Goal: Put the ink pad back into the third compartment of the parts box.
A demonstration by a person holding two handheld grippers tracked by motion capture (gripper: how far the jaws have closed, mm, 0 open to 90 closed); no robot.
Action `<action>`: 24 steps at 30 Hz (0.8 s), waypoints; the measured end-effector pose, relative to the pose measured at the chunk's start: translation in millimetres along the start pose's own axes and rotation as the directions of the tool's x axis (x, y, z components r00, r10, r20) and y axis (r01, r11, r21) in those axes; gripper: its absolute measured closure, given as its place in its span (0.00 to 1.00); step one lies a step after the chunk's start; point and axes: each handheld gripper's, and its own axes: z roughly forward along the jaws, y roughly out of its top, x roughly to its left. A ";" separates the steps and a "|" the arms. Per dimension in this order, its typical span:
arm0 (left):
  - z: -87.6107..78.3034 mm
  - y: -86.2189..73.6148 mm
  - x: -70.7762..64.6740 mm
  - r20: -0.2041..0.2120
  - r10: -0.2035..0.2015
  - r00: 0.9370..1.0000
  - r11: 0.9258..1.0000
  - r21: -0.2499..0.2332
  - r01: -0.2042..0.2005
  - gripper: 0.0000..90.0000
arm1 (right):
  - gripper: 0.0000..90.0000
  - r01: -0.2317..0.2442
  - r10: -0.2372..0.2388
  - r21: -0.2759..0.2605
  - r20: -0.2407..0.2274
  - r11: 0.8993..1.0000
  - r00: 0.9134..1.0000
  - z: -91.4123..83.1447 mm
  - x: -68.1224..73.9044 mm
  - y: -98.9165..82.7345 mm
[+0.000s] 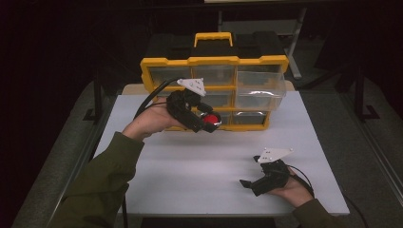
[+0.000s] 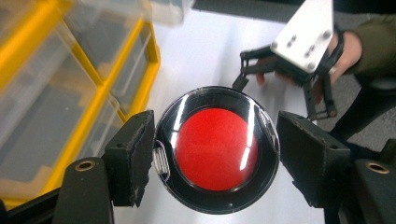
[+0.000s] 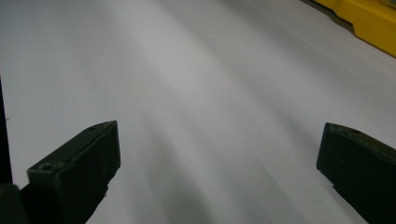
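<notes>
My left gripper (image 1: pixel 209 122) is lifted off the table in front of the yellow drawer cabinet (image 1: pixel 214 61), shut on a round black container with a red disc inside (image 2: pixel 215 148). In the high view the container (image 1: pixel 209 119) shows red between the jaws. The pads (image 2: pixel 133 156) press on its left and right rim. Near the front right of the white table (image 1: pixel 190 161) my right gripper (image 1: pixel 252 172) rests in the person's hand, jaws wide apart with only bare tabletop between them (image 3: pixel 219 154). The left gripper view also shows the right gripper (image 2: pixel 285 79) farther off.
The cabinet holds several clear drawers; the upper right drawer (image 1: pixel 260 85) is pulled out over the table. A yellow corner of the cabinet (image 3: pixel 369 21) shows in the right gripper view. Metal frame rails run along both table sides.
</notes>
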 end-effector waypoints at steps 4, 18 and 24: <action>-7.2 7.3 0.8 0.010 0.006 1.000 1.000 -0.013 -0.006 0.33 | 0.00 0.000 0.000 0.000 0.000 1.000 1.000 0.0 -0.1 0.0; -25.3 44.4 2.8 0.011 0.039 0.999 0.999 -0.012 -0.039 0.33 | 0.00 0.001 -0.001 0.001 -0.001 1.000 1.000 -0.3 -0.3 -0.3; -31.4 61.2 3.9 0.003 0.054 0.999 0.998 -0.021 -0.053 0.33 | 0.00 0.004 -0.004 0.001 0.000 1.000 1.000 -0.3 -0.2 -0.4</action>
